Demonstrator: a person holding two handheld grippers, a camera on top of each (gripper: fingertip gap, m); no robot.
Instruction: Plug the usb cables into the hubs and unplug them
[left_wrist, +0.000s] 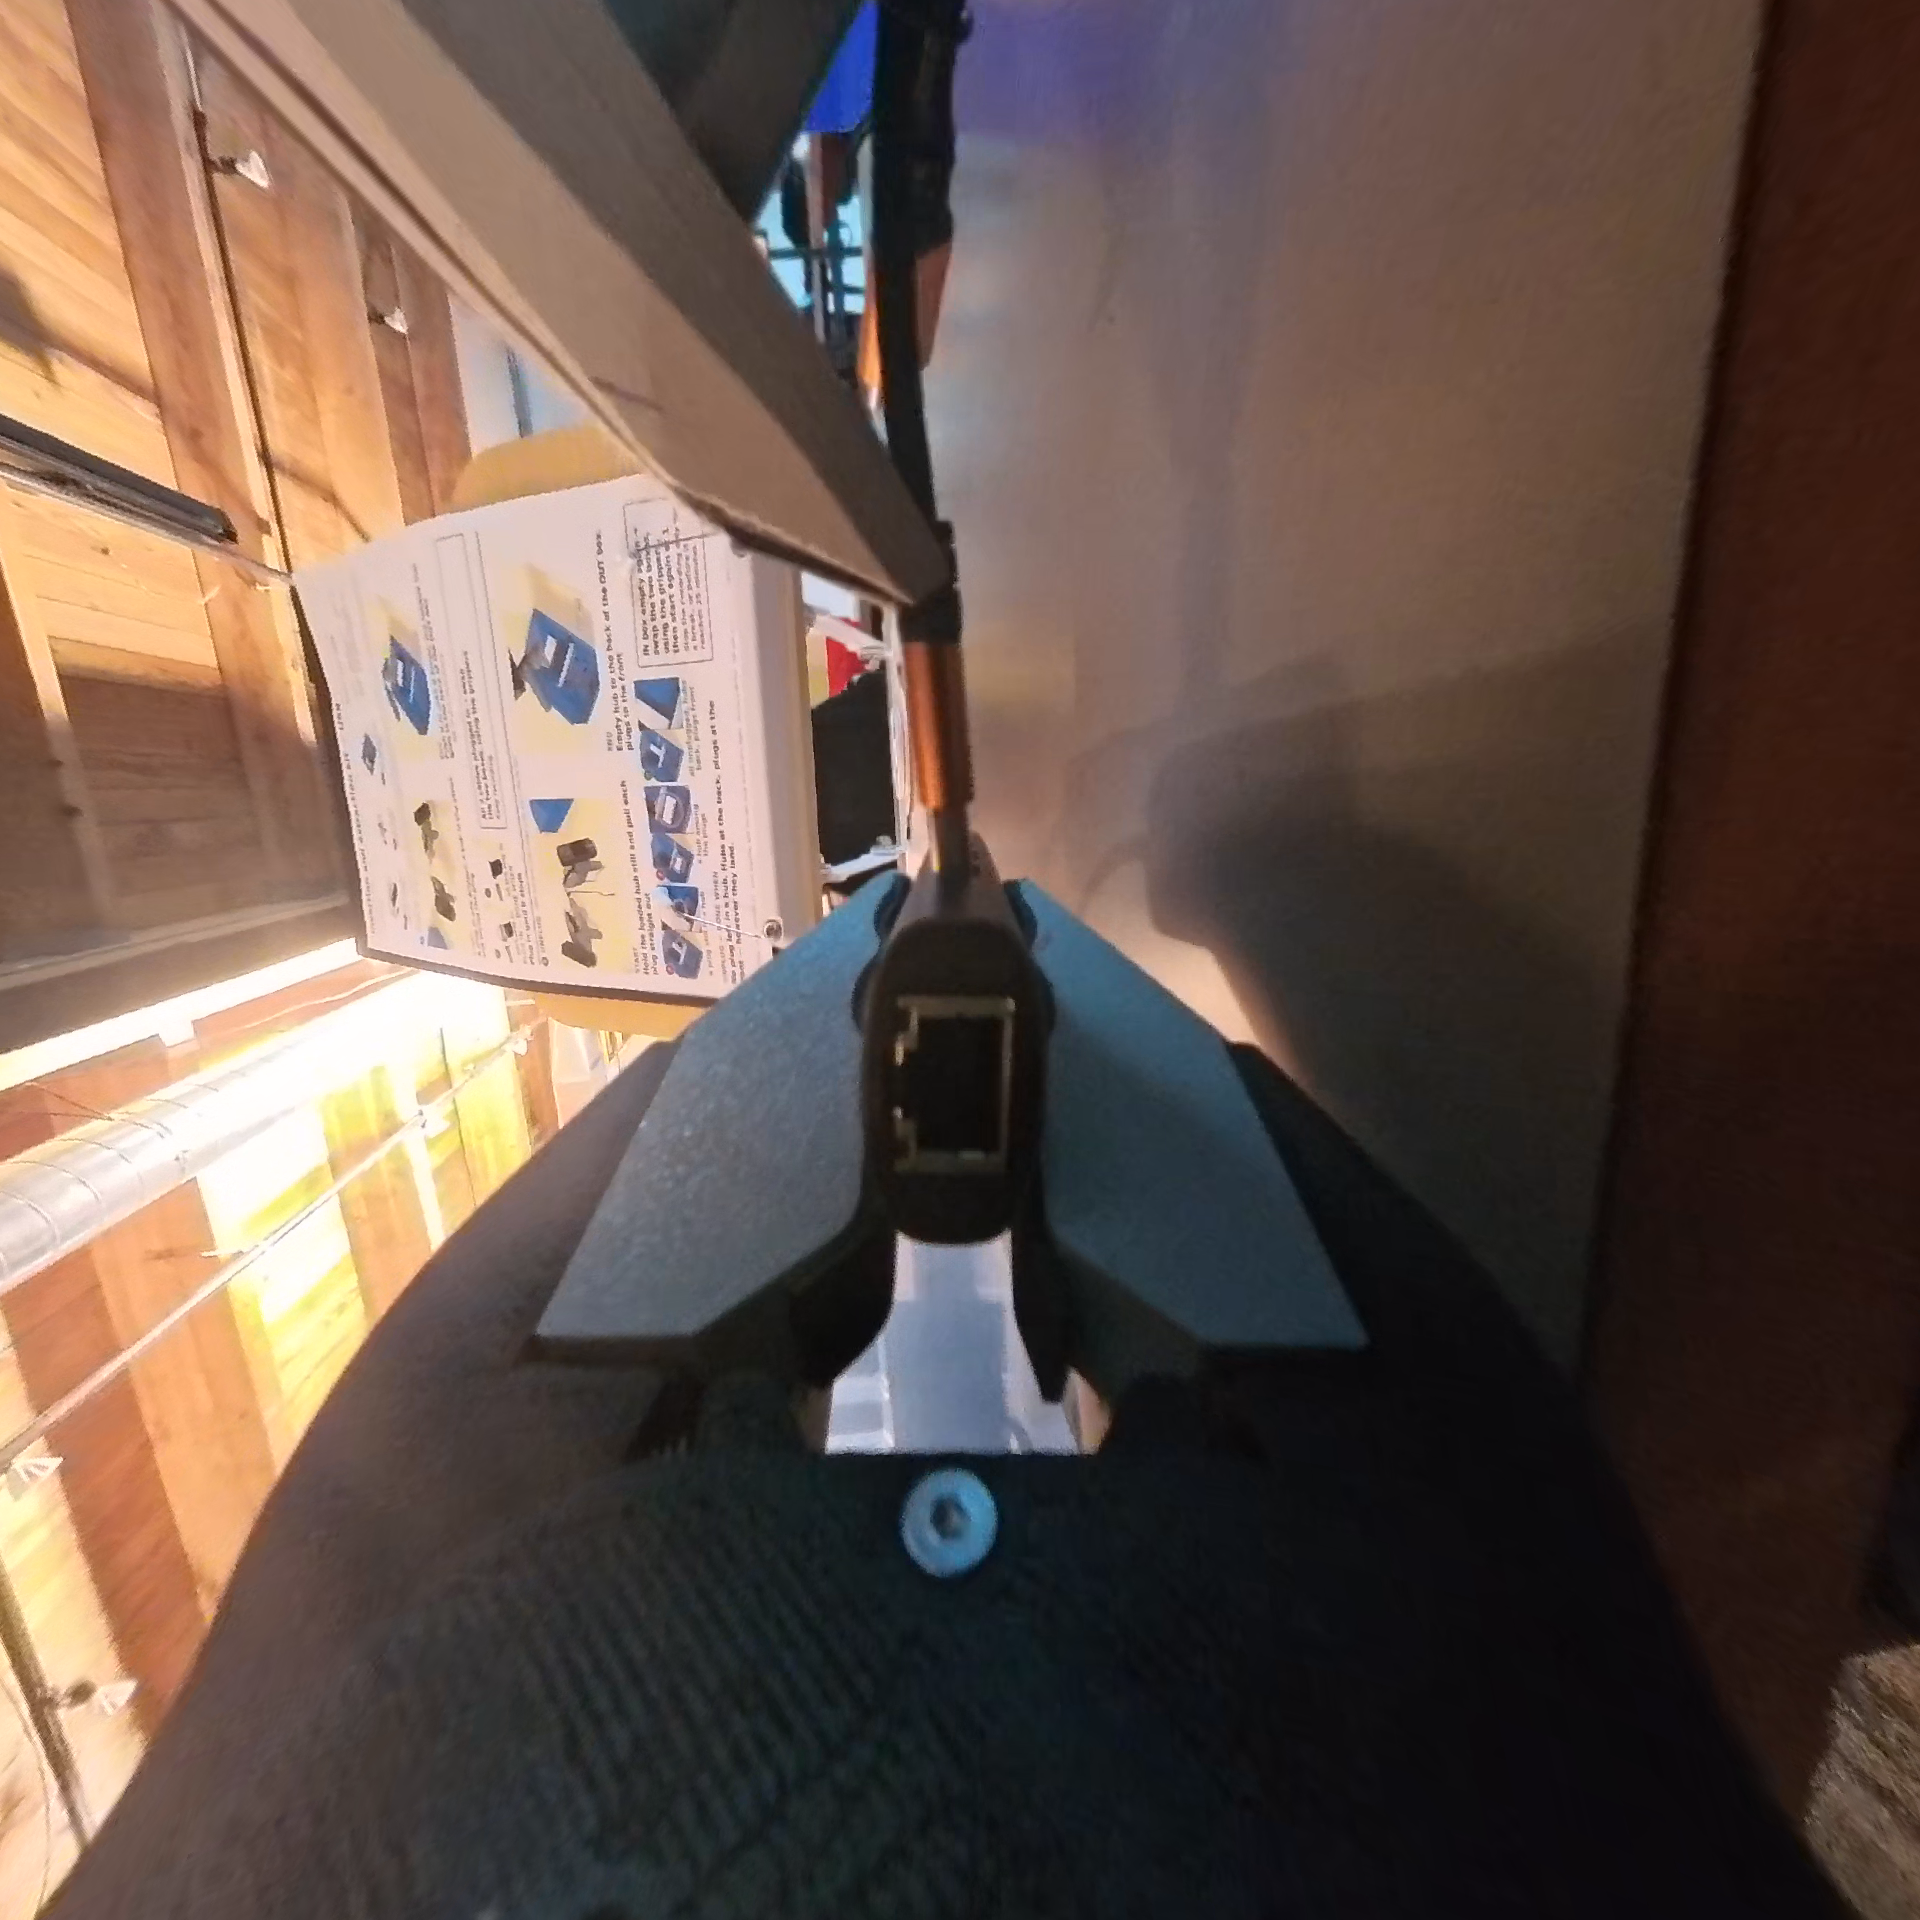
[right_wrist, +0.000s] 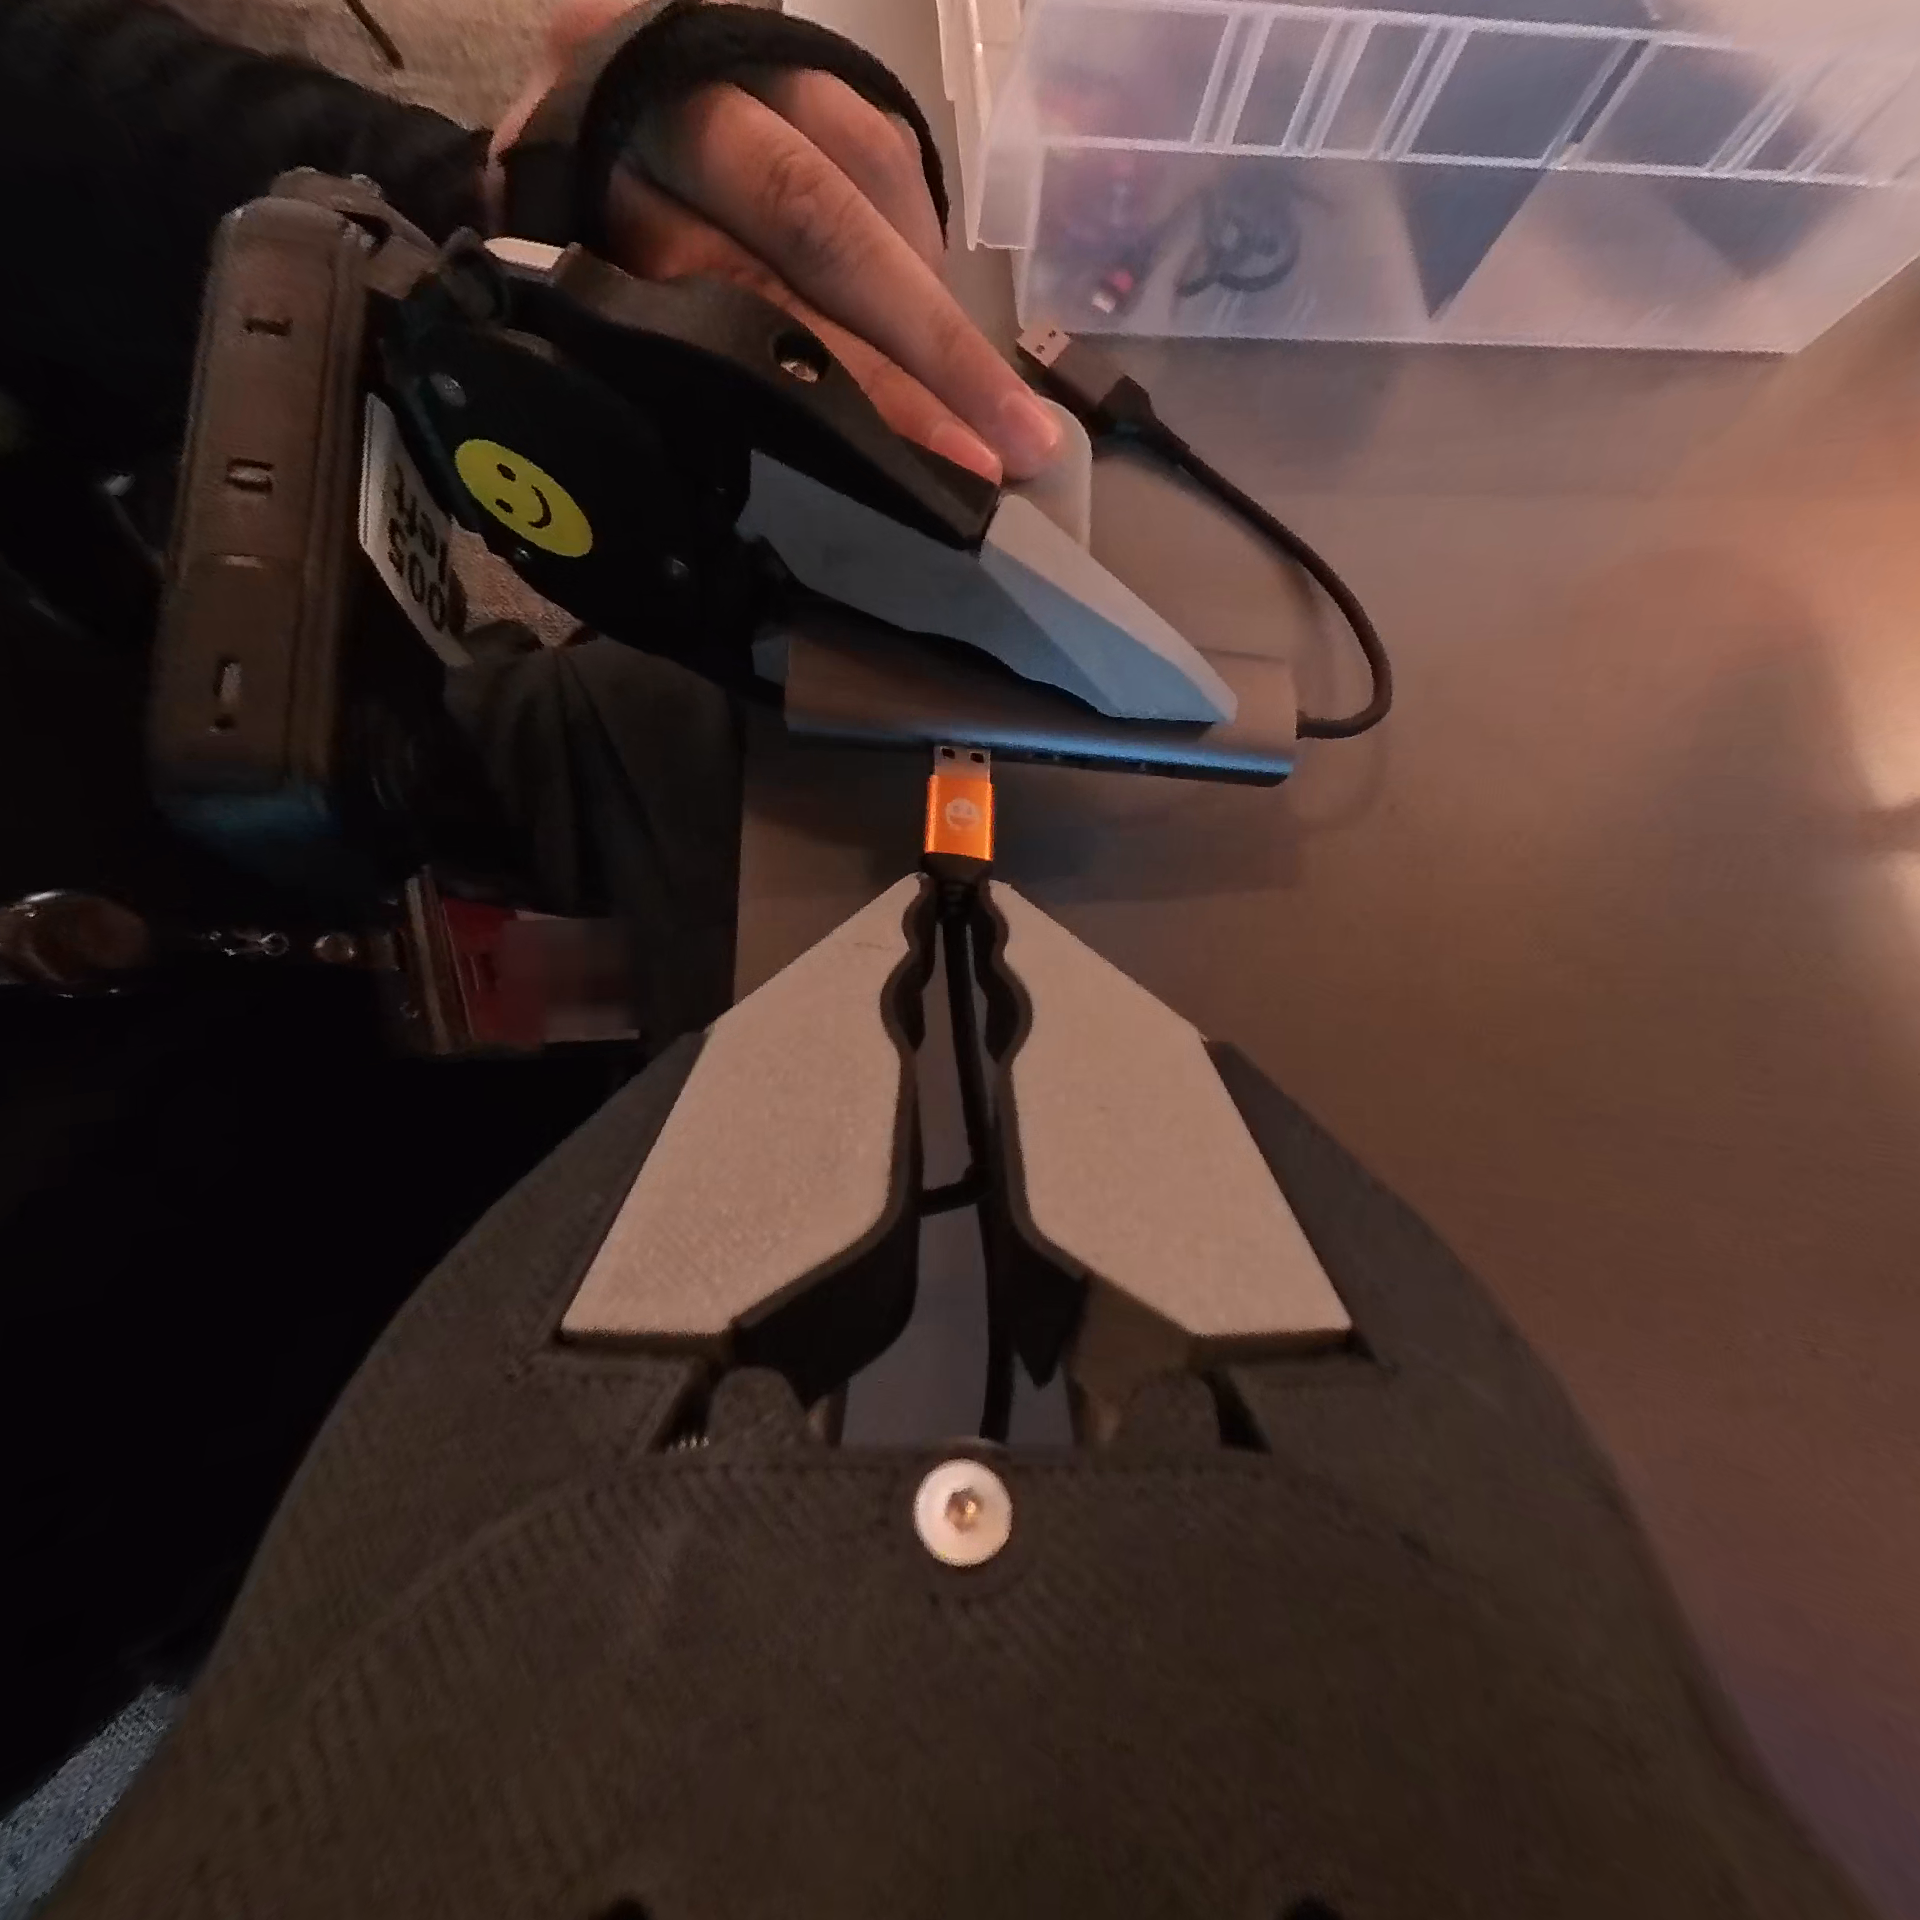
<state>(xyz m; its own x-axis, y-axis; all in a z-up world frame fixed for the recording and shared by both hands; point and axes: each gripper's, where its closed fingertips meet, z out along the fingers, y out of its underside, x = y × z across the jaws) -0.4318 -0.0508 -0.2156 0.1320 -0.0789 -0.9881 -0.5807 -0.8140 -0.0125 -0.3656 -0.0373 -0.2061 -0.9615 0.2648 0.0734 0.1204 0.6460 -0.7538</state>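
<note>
The right gripper (right_wrist: 954, 894) had its fingers pressed together on a black cable (right_wrist: 961, 1049) just behind its orange plug (right_wrist: 958, 817). The plug's metal tip met a port on the edge of the grey hub (right_wrist: 1039, 750), though how deep it sat was unclear. The left gripper (left_wrist: 951, 914) pinched the hub flat between its fingers (right_wrist: 1049, 634), above the table (right_wrist: 1558, 935).

Right tool (right_wrist: 954, 883) clamps orange plug (right_wrist: 958, 821), tip at hub (right_wrist: 1039, 750).
</note>
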